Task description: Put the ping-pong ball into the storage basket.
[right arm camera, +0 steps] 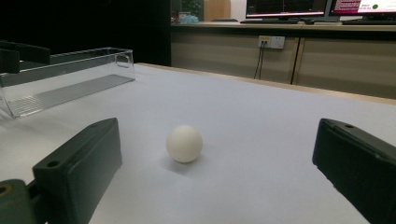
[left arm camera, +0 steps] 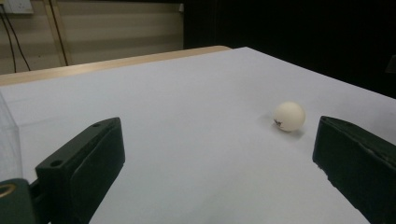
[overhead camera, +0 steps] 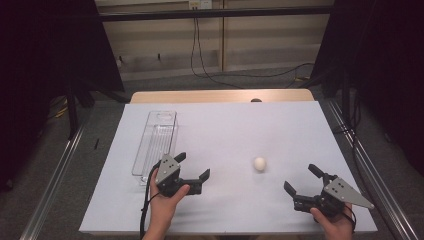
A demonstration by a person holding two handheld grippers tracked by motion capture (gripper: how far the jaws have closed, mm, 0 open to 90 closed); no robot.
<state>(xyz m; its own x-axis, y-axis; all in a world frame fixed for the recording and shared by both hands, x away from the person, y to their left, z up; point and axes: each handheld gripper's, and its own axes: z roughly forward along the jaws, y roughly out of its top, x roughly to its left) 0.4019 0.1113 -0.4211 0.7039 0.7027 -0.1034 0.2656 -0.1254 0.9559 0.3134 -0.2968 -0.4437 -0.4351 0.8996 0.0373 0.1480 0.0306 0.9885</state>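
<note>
- The ball (overhead camera: pixel 259 163) lies loose on the white counter (overhead camera: pixel 225 125), not yet held by anything. It sits between the two claws, nearer the right one.
- The right claw (overhead camera: pixel 301 179) has its jaws spread wide and empty. It lies just short of the ball, on the person's side. In the right gripper view the ball (right arm camera: pixel 184 143) sits ahead, almost centred between the jaws, so this claw looks like the one set to take it.
- The left claw (overhead camera: pixel 192 166) is also spread and holds nothing. It stands farther from the ball, and in the left gripper view the ball (left arm camera: pixel 289 116) lies ahead, off toward one jaw.
- Judged from this, the work is at its start: an approach is under way, no grasp has been made, and the pickup and any placing are all left to do.
- A clear bin (overhead camera: pixel 156 142) lies well beyond the ball on the left claw's side, long and empty; it may be where the ball is to go.
- Nothing lies between the ball and either claw. The ball is round and free to roll if nudged.
</note>
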